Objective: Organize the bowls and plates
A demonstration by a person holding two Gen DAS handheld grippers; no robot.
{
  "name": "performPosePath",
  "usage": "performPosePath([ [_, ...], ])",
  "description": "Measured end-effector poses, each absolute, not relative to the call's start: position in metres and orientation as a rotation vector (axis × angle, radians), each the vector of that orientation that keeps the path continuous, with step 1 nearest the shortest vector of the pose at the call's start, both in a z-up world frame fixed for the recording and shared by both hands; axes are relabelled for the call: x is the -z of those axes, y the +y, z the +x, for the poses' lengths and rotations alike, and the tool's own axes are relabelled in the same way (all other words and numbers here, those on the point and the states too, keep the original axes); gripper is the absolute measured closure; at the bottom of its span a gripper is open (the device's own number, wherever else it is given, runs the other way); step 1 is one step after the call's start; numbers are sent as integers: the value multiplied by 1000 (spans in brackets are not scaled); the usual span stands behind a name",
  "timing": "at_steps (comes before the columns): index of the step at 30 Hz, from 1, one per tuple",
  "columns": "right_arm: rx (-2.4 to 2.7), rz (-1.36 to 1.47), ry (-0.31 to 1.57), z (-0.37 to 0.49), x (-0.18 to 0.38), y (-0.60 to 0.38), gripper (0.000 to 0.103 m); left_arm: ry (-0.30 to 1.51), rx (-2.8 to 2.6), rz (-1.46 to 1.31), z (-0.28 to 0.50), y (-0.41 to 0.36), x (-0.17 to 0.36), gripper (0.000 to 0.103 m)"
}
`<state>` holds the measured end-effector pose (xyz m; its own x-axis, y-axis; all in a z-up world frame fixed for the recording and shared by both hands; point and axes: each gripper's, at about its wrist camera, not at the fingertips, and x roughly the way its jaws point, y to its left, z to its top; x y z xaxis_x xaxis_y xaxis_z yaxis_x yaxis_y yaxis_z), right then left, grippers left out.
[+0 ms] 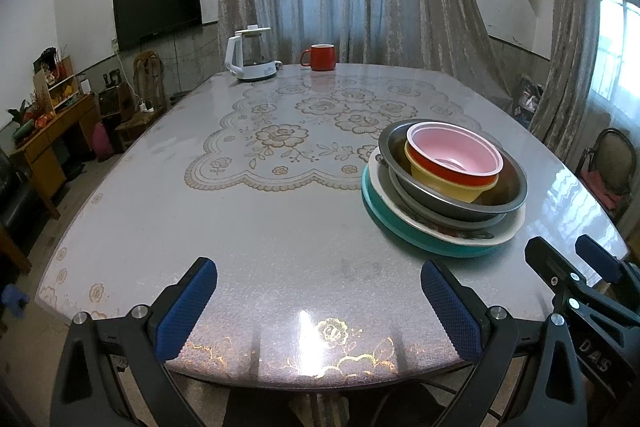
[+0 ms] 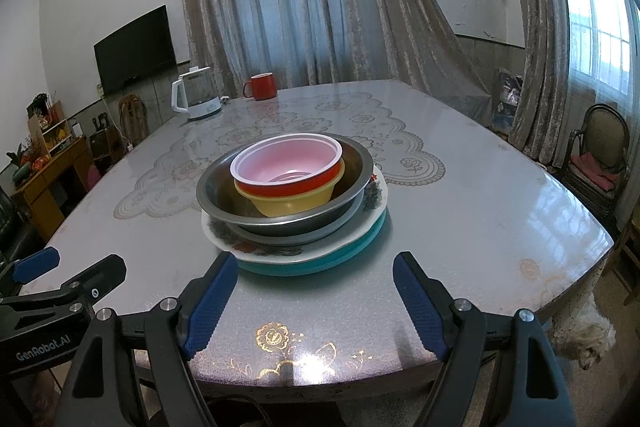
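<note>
Left wrist view: the left gripper (image 1: 318,301) hangs over the near edge of the table (image 1: 256,227), its blue fingers (image 1: 186,311) spread wide with nothing between them. The stack sits beyond and to the right of the right-hand finger, apart from it: a teal plate (image 1: 394,229) at the bottom, a white plate (image 1: 508,229) on it, a steel bowl (image 1: 452,203) on that, then a yellow bowl (image 1: 456,185) with a red bowl (image 1: 454,157) nested inside. The right gripper (image 1: 568,253) shows at the far right edge, just beside the stack. Far ahead of the fingers, at the table's far edge, stand a kettle (image 1: 250,55) and a red mug (image 1: 320,57).

Right wrist view: the right gripper (image 2: 316,301) is also spread wide and empty, above the table (image 2: 480,211). The stack stands straight ahead, just past the fingertips and centred between them, not touched: teal plate (image 2: 352,253), white plate (image 2: 376,197), steel bowl (image 2: 224,205), yellow bowl (image 2: 290,203), red bowl (image 2: 290,165). The left gripper (image 2: 74,265) enters at the left edge. A small dog (image 2: 586,337) stands on the floor to the right of the fingers.
</note>
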<state>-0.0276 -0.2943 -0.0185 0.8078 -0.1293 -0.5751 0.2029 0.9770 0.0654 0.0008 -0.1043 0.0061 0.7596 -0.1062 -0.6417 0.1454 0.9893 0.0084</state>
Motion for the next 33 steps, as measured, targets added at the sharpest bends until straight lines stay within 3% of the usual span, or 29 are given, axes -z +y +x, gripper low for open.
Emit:
performPosePath([
  [26, 180, 154, 633, -16, 27, -303, 22, 709, 196, 66, 11, -116, -1, 1],
  [33, 241, 290, 612, 9, 9, -360, 22, 729, 97, 47, 44, -97, -1, 1],
])
